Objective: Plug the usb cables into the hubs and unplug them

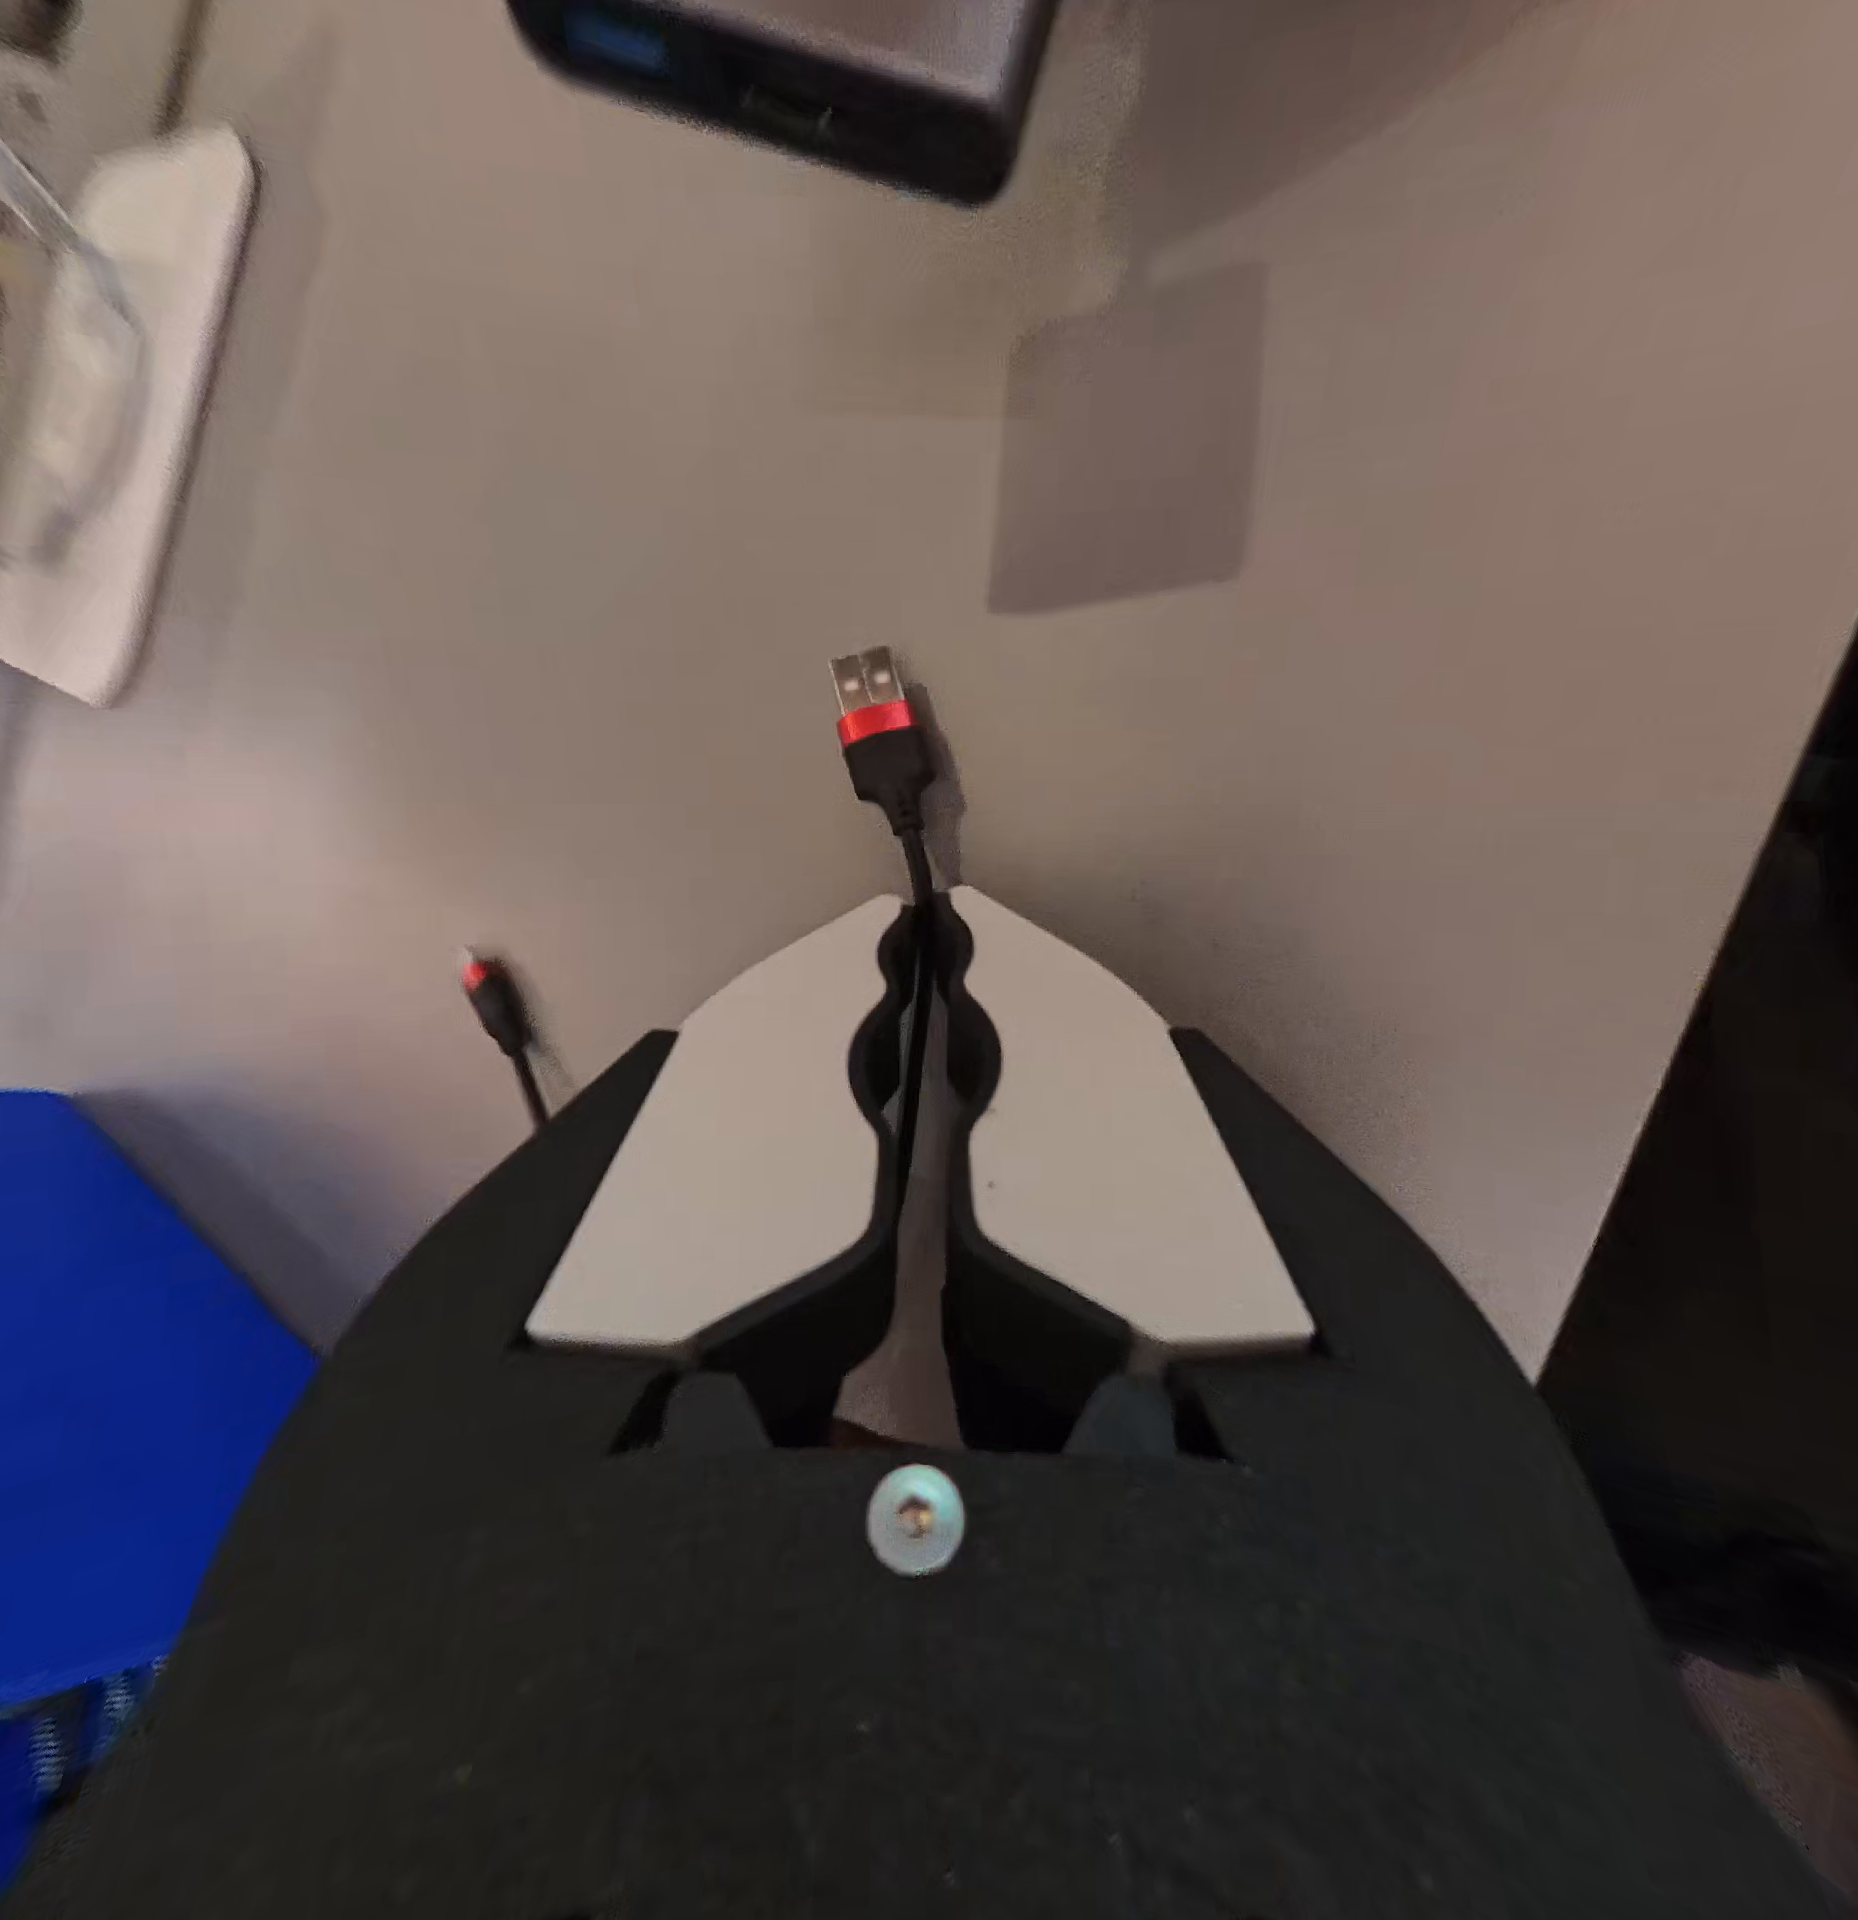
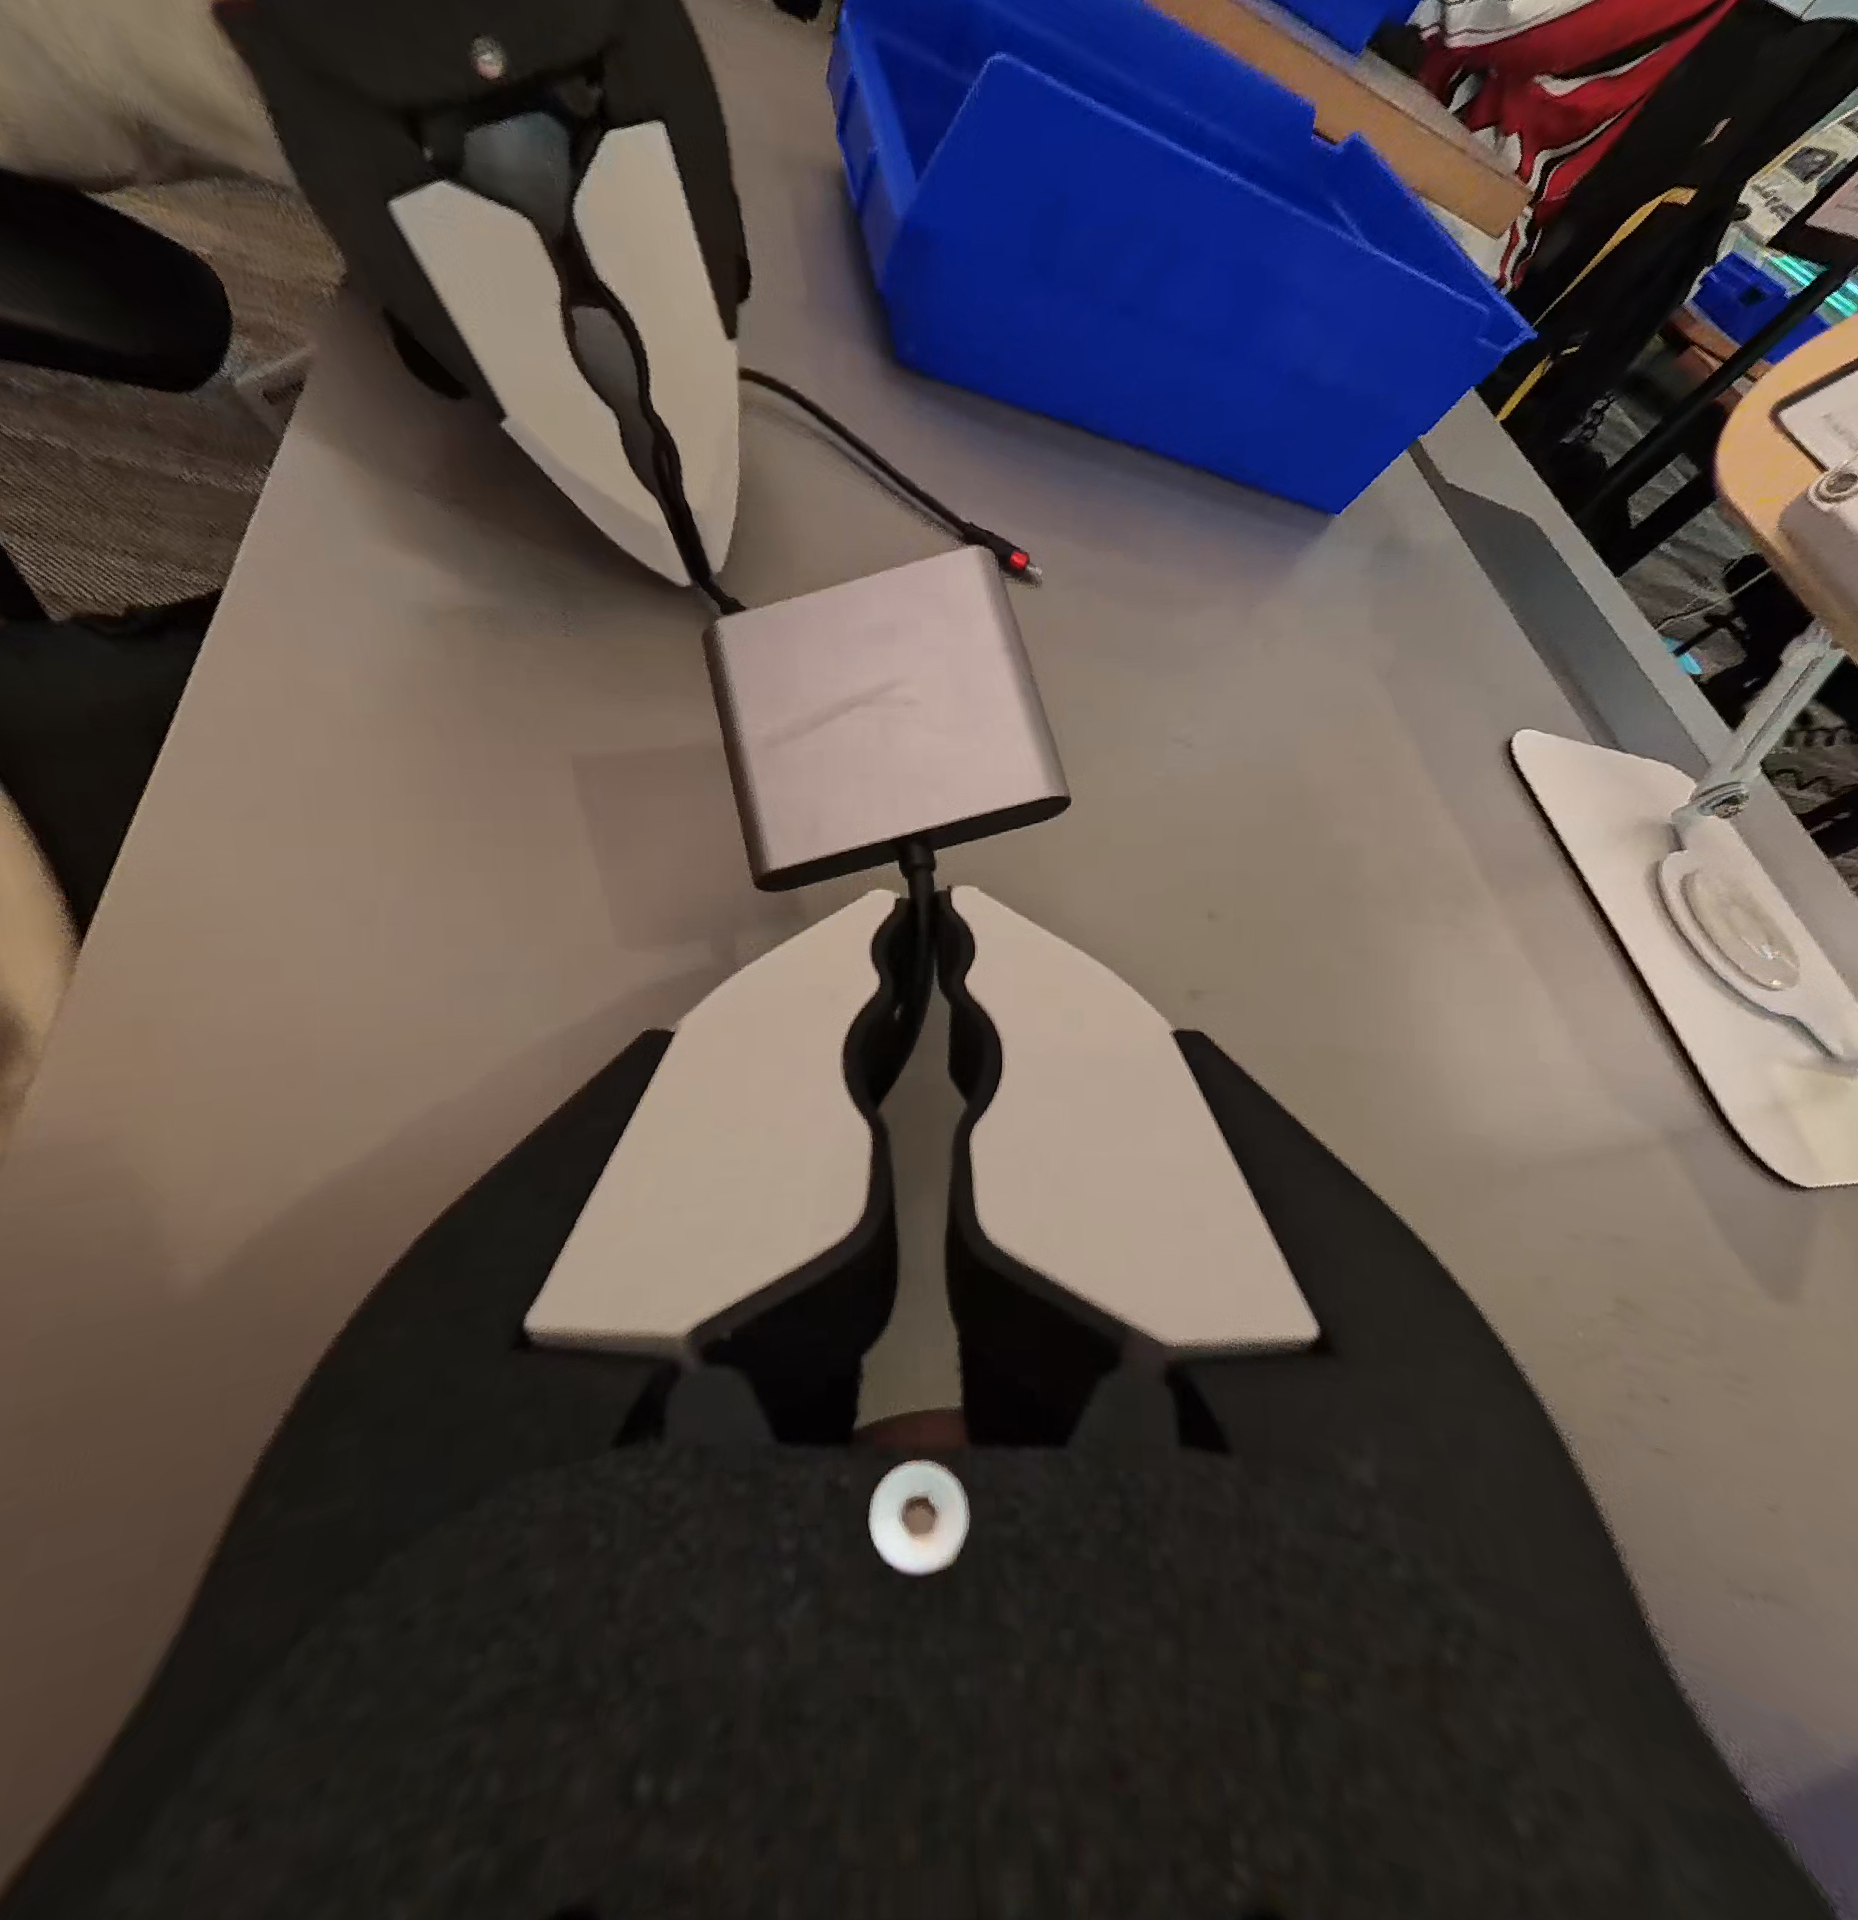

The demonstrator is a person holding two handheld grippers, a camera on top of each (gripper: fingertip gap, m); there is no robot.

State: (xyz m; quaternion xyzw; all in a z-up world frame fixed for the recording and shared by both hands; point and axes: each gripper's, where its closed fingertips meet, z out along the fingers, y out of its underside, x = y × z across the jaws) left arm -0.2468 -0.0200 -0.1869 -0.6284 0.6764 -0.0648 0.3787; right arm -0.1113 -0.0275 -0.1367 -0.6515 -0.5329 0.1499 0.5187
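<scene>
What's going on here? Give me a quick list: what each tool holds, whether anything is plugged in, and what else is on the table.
left gripper: shut on USB cable, plug free ahead
right gripper: shut on hub cord
hub: grey, not yet plugged into
table: blue bin, white base plate

1. A plain grey tabletop (image 2: 1268,883) filled most of the right wrist view, evenly lit, with soft shadows.
2. A blue plastic bin (image 2: 1164,260) stood at the tabletop's far side; a corner of it (image 1: 94,1351) also showed in the left wrist view.
3. Right of the bin, at the tabletop's edge, lay a white flat base (image 2: 1673,956) carrying a clear stand.
4. Beyond that edge a light wooden table (image 2: 1798,416) showed.
5. Left of the bin, past the tabletop's edge, lay speckled carpet (image 2: 94,436) and a black chair part (image 2: 83,281).
</scene>
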